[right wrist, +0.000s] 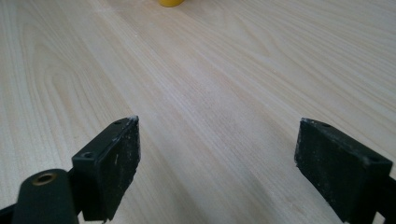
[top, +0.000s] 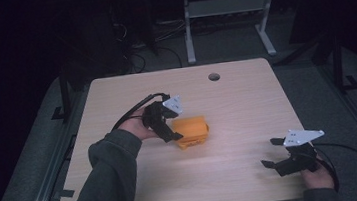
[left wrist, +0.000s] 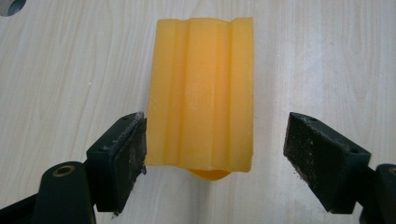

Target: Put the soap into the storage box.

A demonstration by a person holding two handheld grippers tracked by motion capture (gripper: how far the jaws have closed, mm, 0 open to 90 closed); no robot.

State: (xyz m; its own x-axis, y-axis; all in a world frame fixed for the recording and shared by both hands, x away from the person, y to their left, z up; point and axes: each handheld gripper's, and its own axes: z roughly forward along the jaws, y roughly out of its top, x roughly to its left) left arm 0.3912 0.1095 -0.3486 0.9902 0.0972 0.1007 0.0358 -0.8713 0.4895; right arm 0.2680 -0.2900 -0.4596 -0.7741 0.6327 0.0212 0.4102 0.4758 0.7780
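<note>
A single orange ribbed plastic block (top: 192, 131) is seen lying near the middle of the light wooden table (top: 237, 104), and it is flanked by the left gripper (top: 175, 131), which is brought in from the block's 9 o'clock side in the high view. In the left gripper view the block (left wrist: 201, 93) is set between the spread jaws: the jaw at 9 o'clock is touching or almost touching its side, while a clear gap is left to the jaw at 3 o'clock, so the block is not clamped. The right gripper (top: 271, 153) is held well apart, toward 4 o'clock from the block near the table's near right corner, with its jaws also wide apart and nothing between them; in the right gripper view a sliver of the block (right wrist: 171, 2) is caught at 12 o'clock. One block, two grippers and one round cable hole (top: 213, 76) at the table's far edge are counted. Bare wood is left open at the block's 12 and 3 o'clock, and every table edge is kept well away from it.
</note>
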